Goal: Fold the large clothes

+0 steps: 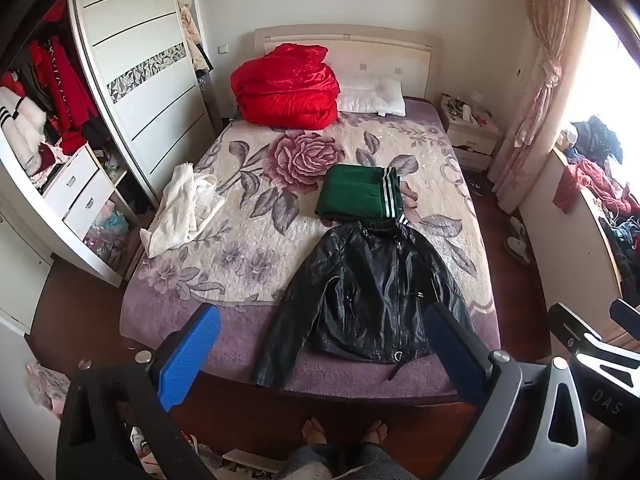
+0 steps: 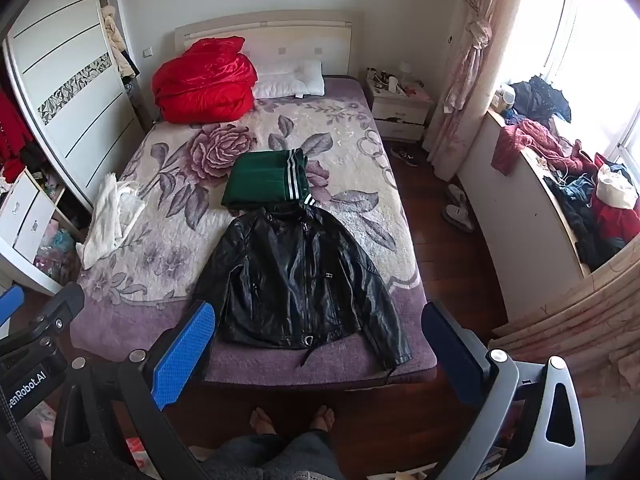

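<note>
A black leather jacket (image 1: 372, 292) lies spread flat, front up, at the foot of the bed; it also shows in the right wrist view (image 2: 296, 280). A folded green garment with white stripes (image 1: 360, 192) lies just beyond its collar, also in the right wrist view (image 2: 266, 180). A crumpled white garment (image 1: 184, 208) lies at the bed's left edge. My left gripper (image 1: 320, 356) is open and empty, held above the foot of the bed. My right gripper (image 2: 316, 352) is open and empty, beside the left one.
The bed (image 1: 256, 240) has a floral cover, a red quilt bundle (image 1: 286, 88) and a white pillow (image 1: 372, 96) at the head. An open wardrobe (image 1: 60, 140) stands left. A nightstand (image 2: 400, 108) and a clothes-heaped ledge (image 2: 560, 168) are right. Bare feet (image 2: 292, 420) stand below.
</note>
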